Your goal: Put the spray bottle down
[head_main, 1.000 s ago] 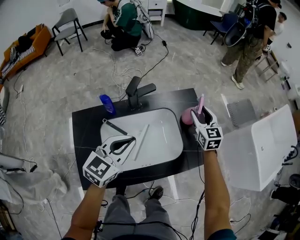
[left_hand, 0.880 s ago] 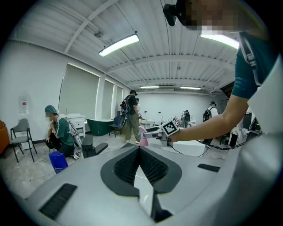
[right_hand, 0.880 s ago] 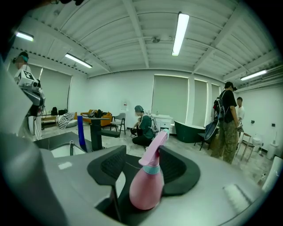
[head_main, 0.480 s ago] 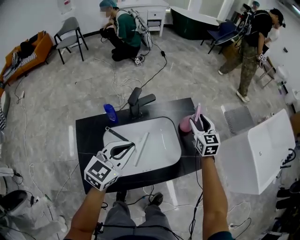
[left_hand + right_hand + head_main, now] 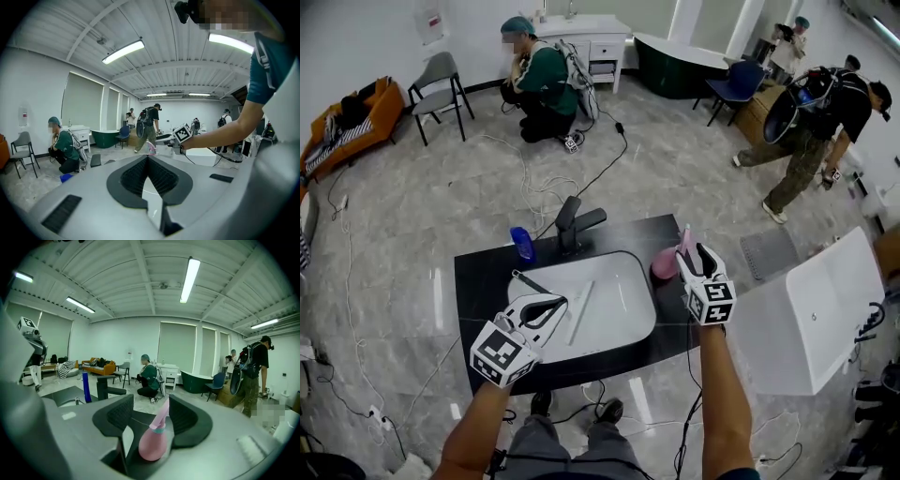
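The pink spray bottle (image 5: 664,264) stands on the black counter (image 5: 478,281), just right of the white sink (image 5: 623,323). My right gripper (image 5: 694,255) is around it and open: in the right gripper view the spray bottle (image 5: 152,446) sits deep between the jaws. Its tapered neck leans against the right-hand jaw, and a gap shows on its other side. My left gripper (image 5: 546,309) hovers over the sink's front left. Its jaws are shut, tips touching, with nothing between them (image 5: 148,158).
A black faucet (image 5: 573,221) and a blue bottle (image 5: 522,244) stand behind the sink. A black tool (image 5: 530,281) and a white stick (image 5: 580,298) lie in the basin. A white tub (image 5: 811,314) is to the right. Cables cross the floor; several people are farther off.
The head view has shifted, so the counter appears smaller and lower. Both grippers and the spray bottle hold the same places relative to the counter.
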Tool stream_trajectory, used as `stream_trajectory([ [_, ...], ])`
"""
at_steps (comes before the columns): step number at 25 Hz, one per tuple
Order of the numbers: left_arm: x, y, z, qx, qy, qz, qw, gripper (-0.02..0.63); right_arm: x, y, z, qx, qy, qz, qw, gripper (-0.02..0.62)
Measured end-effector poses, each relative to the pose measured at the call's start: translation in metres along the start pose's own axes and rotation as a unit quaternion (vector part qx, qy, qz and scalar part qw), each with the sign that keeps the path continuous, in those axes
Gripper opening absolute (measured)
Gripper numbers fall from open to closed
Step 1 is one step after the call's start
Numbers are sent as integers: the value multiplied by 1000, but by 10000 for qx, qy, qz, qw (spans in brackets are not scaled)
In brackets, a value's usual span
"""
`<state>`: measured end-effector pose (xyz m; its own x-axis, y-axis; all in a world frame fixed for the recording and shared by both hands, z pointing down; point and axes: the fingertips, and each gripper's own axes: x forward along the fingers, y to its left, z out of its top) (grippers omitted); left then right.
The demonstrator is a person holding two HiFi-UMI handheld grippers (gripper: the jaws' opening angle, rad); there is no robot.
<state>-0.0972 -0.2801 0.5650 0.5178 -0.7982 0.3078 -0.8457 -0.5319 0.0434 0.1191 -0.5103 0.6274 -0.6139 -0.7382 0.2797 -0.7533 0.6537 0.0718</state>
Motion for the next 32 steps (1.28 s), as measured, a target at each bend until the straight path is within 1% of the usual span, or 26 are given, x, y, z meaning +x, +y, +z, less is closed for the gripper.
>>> stream_trajectory([
  [3,-7,1,8,3,-32,20,10000,5,-10,1,13,28,-74,-18,10000,235],
  [7,-13,-1,14,7,-59,21,10000,5,-17,6,18,-5,-21,62,10000,235],
  [10,-13,-1,16,-7,-61,-9,10000,5,-23,4,29,26,-110,-45,9999,235],
  [13,-19,-2,21,-74,-88,-38,9999,5,-38,12,46,-11,-212,-74,9997,232],
  [20,-32,-2,43,-56,-225,-64,9997,5,-95,23,103,6,-722,-248,9971,169],
  [22,-33,-2,48,-59,-237,-86,9997,5,-111,23,117,63,-835,-310,9960,142],
  [25,-38,-4,55,-50,-272,-129,9995,5,-132,29,134,168,-917,-354,9950,82],
  [29,-47,-9,67,24,-326,-193,9993,5,-158,52,153,225,-934,-176,9952,15],
  [32,-54,-11,79,97,-395,-219,9989,5,-174,76,168,101,-844,11,9964,9],
])
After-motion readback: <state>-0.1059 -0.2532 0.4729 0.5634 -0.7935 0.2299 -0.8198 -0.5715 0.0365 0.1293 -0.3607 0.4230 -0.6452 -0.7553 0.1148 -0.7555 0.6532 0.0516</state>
